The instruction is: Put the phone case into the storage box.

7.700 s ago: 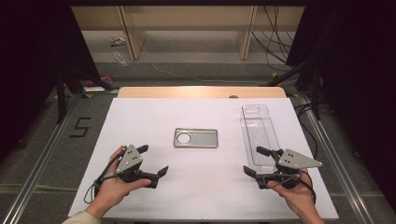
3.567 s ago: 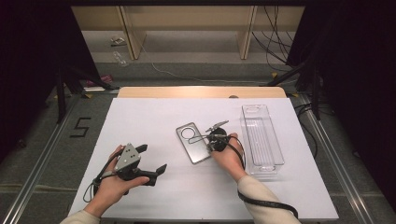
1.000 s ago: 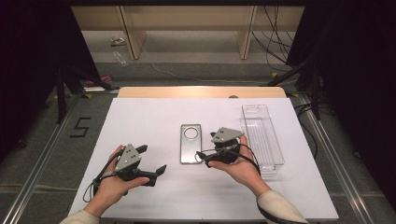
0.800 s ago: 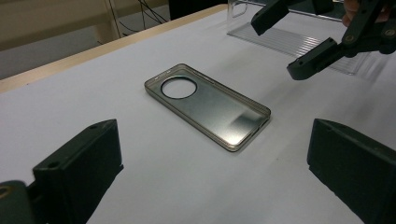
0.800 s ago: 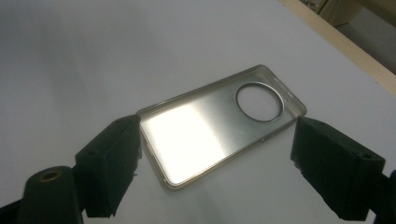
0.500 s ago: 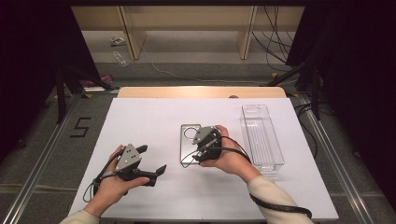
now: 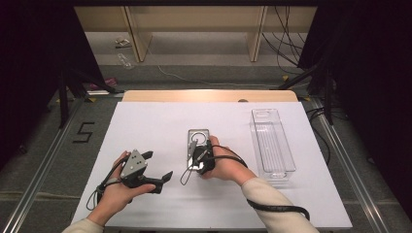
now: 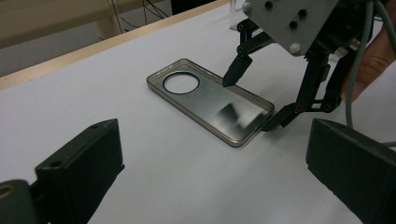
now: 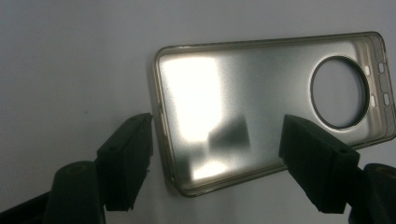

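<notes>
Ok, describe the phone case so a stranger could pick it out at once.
On the white table, look at the middle, left of the clear tray. The phone case lies flat there: grey, see-through, with one big round hole at its far end.

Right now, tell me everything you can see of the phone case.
The phone case is a thin, smoky translucent shell with a glossy, mirror-like inside, a raised rim and a large round camera hole near its far end. It lies flat, open side up, near the middle of the white table. The right gripper straddles its near end, jaws just closing; whether they touch its edges is unclear.
</notes>
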Demonstrator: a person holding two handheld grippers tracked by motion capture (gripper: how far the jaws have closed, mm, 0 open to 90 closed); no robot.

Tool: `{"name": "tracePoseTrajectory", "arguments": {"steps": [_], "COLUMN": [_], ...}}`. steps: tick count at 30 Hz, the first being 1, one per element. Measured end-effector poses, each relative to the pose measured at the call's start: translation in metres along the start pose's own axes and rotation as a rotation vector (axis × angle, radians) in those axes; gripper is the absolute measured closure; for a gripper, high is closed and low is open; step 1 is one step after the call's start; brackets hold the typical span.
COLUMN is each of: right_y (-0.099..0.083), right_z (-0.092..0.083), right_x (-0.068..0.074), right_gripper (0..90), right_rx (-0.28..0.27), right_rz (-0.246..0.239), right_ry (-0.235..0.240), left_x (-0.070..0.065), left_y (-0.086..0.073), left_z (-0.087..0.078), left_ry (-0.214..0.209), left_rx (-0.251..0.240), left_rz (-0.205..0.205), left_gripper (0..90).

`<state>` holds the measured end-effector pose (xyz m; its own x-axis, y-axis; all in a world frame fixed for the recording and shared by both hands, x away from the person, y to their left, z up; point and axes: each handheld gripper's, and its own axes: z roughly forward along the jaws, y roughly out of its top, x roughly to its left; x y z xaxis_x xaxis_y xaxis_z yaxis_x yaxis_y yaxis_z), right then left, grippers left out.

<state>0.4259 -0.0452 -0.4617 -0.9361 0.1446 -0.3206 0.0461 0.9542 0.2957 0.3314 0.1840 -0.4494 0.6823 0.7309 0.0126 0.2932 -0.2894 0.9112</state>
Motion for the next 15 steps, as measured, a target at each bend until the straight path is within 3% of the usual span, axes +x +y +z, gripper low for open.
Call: {"name": "tracePoseTrajectory", "arguments": {"steps": [15], "right_y": [0.013], "right_z": [0.002], "right_x": [0.001], "right_gripper": [40.5], "right_rx": [0.048], "right_rz": [-0.073], "right_ry": [0.017], "left_x": [0.0], "left_y": [0.0], "left_z": [0.0], "left_ry": [-0.002], "left_rx": [-0.001], "left_rz": [0.0], "left_gripper": [3.5]}}
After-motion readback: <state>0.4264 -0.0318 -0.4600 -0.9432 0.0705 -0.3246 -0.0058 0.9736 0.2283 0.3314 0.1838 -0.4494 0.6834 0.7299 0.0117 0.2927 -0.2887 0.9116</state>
